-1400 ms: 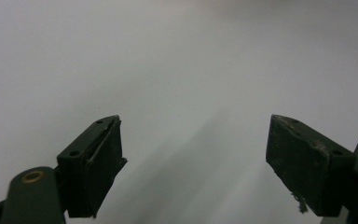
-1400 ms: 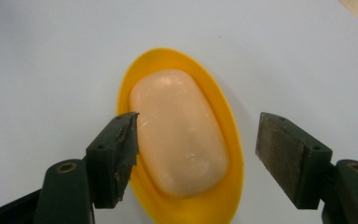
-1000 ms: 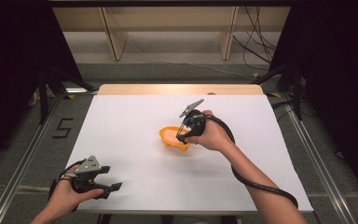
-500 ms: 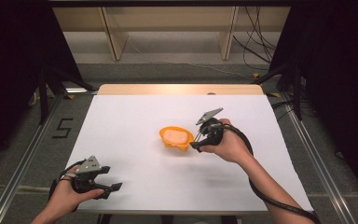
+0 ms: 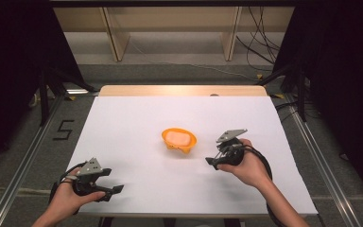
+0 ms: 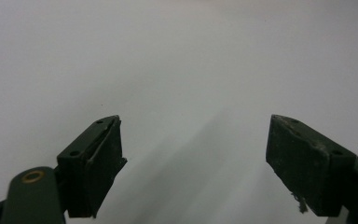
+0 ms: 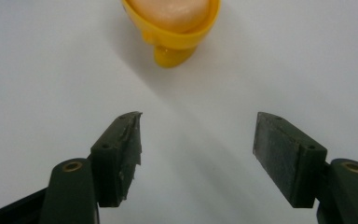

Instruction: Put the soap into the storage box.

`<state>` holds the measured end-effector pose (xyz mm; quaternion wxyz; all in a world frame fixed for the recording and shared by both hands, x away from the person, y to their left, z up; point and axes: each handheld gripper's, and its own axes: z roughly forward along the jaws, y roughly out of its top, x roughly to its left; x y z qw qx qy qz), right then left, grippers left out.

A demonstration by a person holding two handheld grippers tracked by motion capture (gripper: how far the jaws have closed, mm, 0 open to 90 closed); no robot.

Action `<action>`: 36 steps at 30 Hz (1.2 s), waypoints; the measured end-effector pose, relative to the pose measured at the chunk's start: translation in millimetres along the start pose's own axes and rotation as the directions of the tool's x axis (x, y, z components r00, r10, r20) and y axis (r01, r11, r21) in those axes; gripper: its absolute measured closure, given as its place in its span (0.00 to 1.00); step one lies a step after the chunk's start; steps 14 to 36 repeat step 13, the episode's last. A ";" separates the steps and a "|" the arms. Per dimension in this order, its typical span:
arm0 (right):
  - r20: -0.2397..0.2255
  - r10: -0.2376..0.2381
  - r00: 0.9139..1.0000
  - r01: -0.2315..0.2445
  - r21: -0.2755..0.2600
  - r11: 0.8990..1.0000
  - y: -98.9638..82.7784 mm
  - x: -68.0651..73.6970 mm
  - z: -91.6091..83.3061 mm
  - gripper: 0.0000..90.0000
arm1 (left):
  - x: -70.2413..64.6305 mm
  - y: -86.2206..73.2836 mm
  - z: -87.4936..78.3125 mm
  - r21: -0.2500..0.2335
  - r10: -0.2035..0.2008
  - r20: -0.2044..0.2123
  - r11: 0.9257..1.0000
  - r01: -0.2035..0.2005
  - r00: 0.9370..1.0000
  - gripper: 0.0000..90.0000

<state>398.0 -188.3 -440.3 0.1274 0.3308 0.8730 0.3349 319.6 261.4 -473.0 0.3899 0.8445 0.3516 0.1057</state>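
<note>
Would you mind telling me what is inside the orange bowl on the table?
The orange bowl holds a pale peach, rounded block, perhaps soap. The block covers the bowl's bottom, so whatever lies beneath it cannot be seen.

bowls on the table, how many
1. The orange bowl sits near the middle of the white table, left of the right gripper; it also shows at the top of the right gripper view.

White-topped table (image 5: 123, 123), grey floor (image 5: 23, 142) with a marked "5" (image 5: 62, 129), wooden shelving (image 5: 170, 28) behind, dark curtains (image 5: 14, 56).
</note>
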 end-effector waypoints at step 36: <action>-0.071 0.171 0.983 -0.171 0.005 0.985 -23.0 9.3 0.7 0.62 | -1.0 0.9 -0.6 -0.004 -0.011 0.006 1.000 0.011 1.000 0.20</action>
